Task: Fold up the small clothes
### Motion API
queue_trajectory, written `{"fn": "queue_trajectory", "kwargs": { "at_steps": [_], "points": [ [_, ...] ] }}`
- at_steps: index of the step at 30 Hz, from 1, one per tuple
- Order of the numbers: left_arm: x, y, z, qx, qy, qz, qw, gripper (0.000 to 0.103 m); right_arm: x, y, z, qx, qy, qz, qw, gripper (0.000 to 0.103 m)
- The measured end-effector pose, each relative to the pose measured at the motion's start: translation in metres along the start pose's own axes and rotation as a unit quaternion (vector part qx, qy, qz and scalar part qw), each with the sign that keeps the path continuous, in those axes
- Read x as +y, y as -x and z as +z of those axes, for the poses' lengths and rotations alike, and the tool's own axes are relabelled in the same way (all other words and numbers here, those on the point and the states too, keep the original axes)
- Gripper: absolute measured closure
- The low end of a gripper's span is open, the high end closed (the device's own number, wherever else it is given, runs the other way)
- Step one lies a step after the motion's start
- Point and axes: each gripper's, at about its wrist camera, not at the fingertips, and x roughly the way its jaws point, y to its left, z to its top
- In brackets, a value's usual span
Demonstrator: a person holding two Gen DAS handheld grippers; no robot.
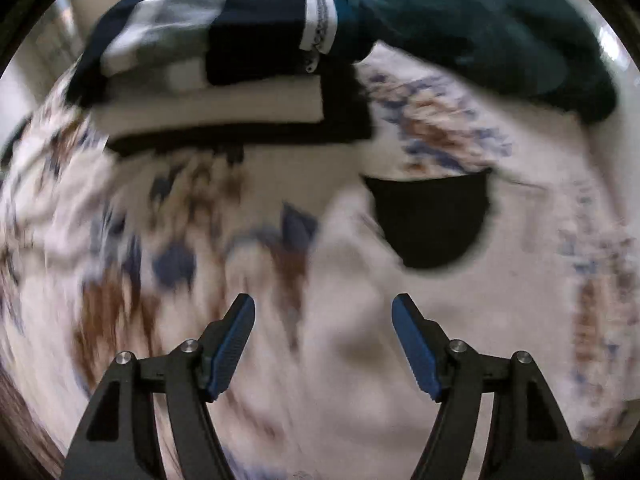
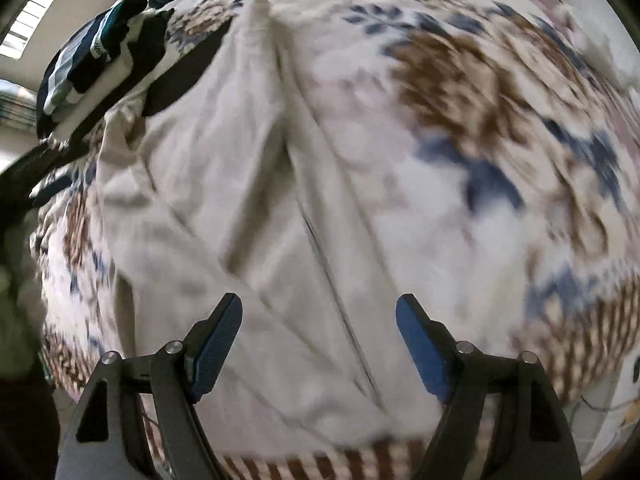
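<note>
My left gripper (image 1: 323, 309) is open and empty above a floral bedspread (image 1: 200, 240). A small black garment (image 1: 432, 220) lies flat ahead and to the right of it. A stack of folded clothes (image 1: 224, 80) in navy, white and beige sits further back, with a dark teal garment (image 1: 480, 28) beside it. My right gripper (image 2: 319, 308) is open and empty over a crumpled cream-white garment (image 2: 224, 200) spread on the bedspread (image 2: 500, 140). The folded stack also shows in the right wrist view (image 2: 100, 64) at the far left. Both views are motion-blurred.
The bedspread with blue and brown flowers covers most of both views. A window (image 2: 28, 28) shows at the upper left of the right wrist view. The bed's edge drops off at the left (image 2: 24, 280).
</note>
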Motion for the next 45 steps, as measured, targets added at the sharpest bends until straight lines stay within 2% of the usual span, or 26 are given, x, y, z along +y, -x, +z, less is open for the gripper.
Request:
{"fn": "queue_trajectory", "kwargs": {
  "at_steps": [3, 5, 7, 11, 13, 16, 18, 19, 21, 24, 26, 29, 30, 33, 36, 37, 39, 41, 43, 44, 45],
  "points": [
    [0.01, -0.042, 0.016, 0.021, -0.043, 0.069, 0.9965, 0.034, 0.005, -0.019, 0.032, -0.001, 0.001, -0.02, 1.0, 0.022],
    [0.034, -0.054, 0.021, 0.029, -0.03, 0.082, 0.9958, 0.032, 0.017, -0.029, 0.051, 0.005, -0.005, -0.048, 0.999, 0.022],
    [0.058, -0.055, 0.024, 0.028, 0.002, 0.086, 0.9959, 0.032, 0.018, -0.027, 0.062, 0.001, -0.01, -0.05, 0.999, 0.022],
    [0.085, -0.038, 0.019, 0.023, 0.05, 0.06, 0.9967, 0.032, 0.018, -0.02, 0.059, 0.009, -0.011, -0.055, 0.998, 0.022],
    [0.084, -0.014, 0.008, 0.009, 0.063, 0.023, 0.9977, 0.033, 0.016, -0.014, 0.046, 0.015, -0.014, -0.051, 0.998, 0.022],
    [0.063, 0.022, -0.018, -0.008, 0.046, -0.018, 0.9987, 0.033, 0.013, -0.007, 0.014, 0.029, -0.015, -0.043, 0.999, 0.022],
    [0.045, 0.034, -0.031, -0.008, 0.027, -0.041, 0.9988, 0.031, 0.01, -0.008, -0.009, 0.047, -0.017, -0.045, 0.998, 0.022],
    [0.037, 0.033, -0.028, -0.006, 0.015, -0.042, 0.999, 0.031, 0.006, -0.009, -0.018, 0.053, -0.017, -0.049, 0.997, 0.022],
    [0.017, 0.021, -0.019, 0.0, -0.004, -0.011, 0.9999, 0.031, 0.002, -0.014, -0.036, 0.069, -0.023, -0.061, 0.995, 0.022],
    [0.026, -0.014, 0.005, 0.022, 0.009, 0.001, 0.9997, 0.031, 0.002, -0.019, -0.049, 0.079, -0.035, -0.068, 0.994, 0.022],
    [0.029, -0.033, 0.017, 0.024, 0.006, 0.035, 0.9991, 0.031, 0.007, -0.017, -0.048, 0.069, -0.042, -0.073, 0.994, 0.022],
    [0.048, -0.057, 0.031, 0.028, 0.003, 0.1, 0.9946, 0.029, 0.018, -0.013, -0.037, 0.048, -0.059, -0.069, 0.995, 0.022],
    [0.06, -0.06, 0.035, 0.033, 0.012, 0.111, 0.9932, 0.029, 0.021, -0.01, -0.033, 0.039, -0.065, -0.064, 0.995, 0.022],
    [0.079, -0.046, 0.042, 0.033, 0.066, 0.068, 0.9949, 0.03, 0.028, -0.005, -0.025, 0.022, -0.076, -0.056, 0.995, 0.022],
    [0.078, -0.019, 0.046, 0.019, 0.104, -0.051, 0.9931, 0.031, 0.032, -0.004, -0.019, 0.019, -0.081, -0.055, 0.995, 0.022],
    [0.069, -0.018, 0.048, 0.026, 0.101, -0.084, 0.991, 0.031, 0.031, -0.005, -0.018, 0.02, -0.081, -0.056, 0.995, 0.022],
    [0.043, -0.03, 0.055, 0.047, 0.062, -0.104, 0.9915, 0.031, 0.032, -0.01, -0.015, 0.021, -0.08, -0.06, 0.995, 0.022],
    [0.021, -0.051, 0.057, 0.064, 0.016, -0.076, 0.9949, 0.038, 0.035, -0.02, -0.002, 0.021, -0.079, -0.064, 0.995, 0.022],
    [0.004, -0.072, 0.053, 0.078, -0.027, -0.057, 0.9949, 0.089, 0.031, -0.023, 0.007, 0.016, -0.079, -0.066, 0.995, 0.022],
    [0.001, -0.073, 0.053, 0.072, -0.037, -0.056, 0.9952, 0.092, 0.031, -0.025, 0.01, 0.014, -0.079, -0.068, 0.994, 0.022],
    [0.002, -0.067, 0.055, 0.046, -0.048, -0.05, 0.9965, 0.102, 0.031, -0.027, 0.016, 0.012, -0.08, -0.07, 0.994, 0.022]
  ]
}}
